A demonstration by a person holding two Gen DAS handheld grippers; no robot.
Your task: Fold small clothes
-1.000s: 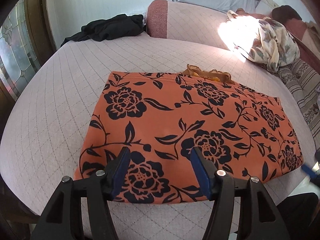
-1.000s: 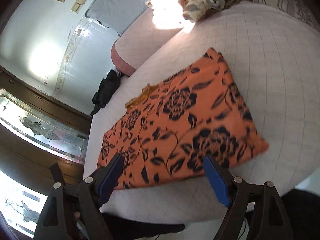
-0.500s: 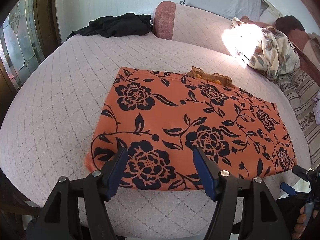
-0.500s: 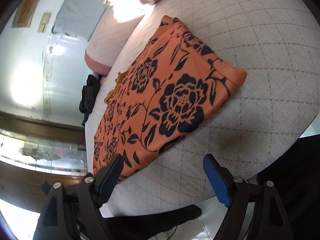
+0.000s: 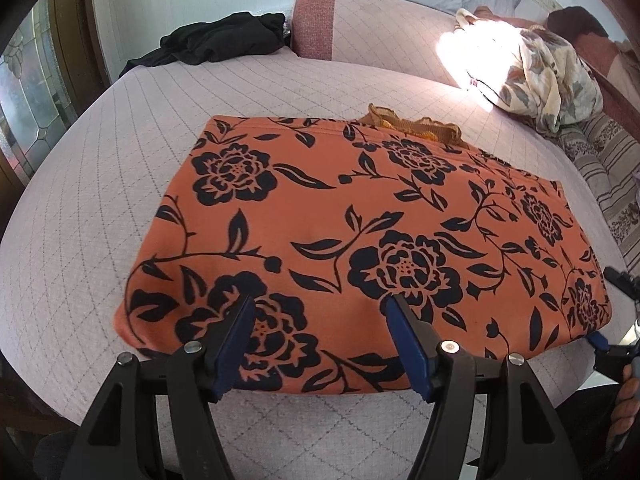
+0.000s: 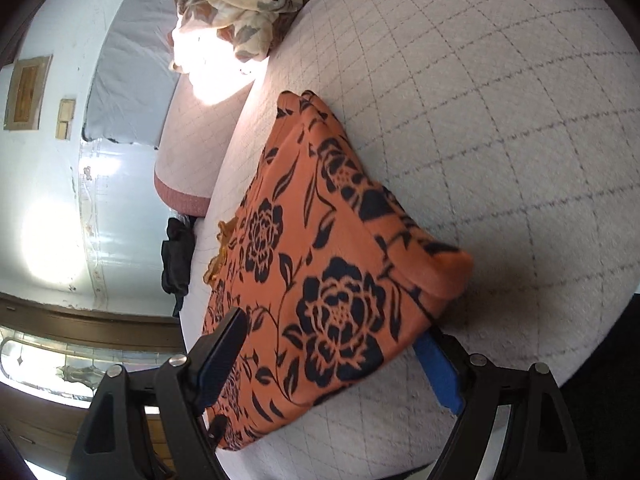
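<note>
Two hand-held grippers at the near edge of a folded orange cloth with a black flower print (image 5: 360, 216) on a pale quilted bed cover (image 5: 100, 184)

The left gripper (image 5: 320, 340) hangs over the cloth's near hem with its blue-padded jaws apart, nothing pressed between them. The right gripper (image 6: 332, 344) is rolled on its side at the cloth's near right corner, jaws wide, one pad above the fabric and one tucked under the lifted corner, not squeezing. A crumpled black garment (image 5: 216, 40) and a cream floral bundle (image 5: 540, 76) lie well apart, at the far side
</note>
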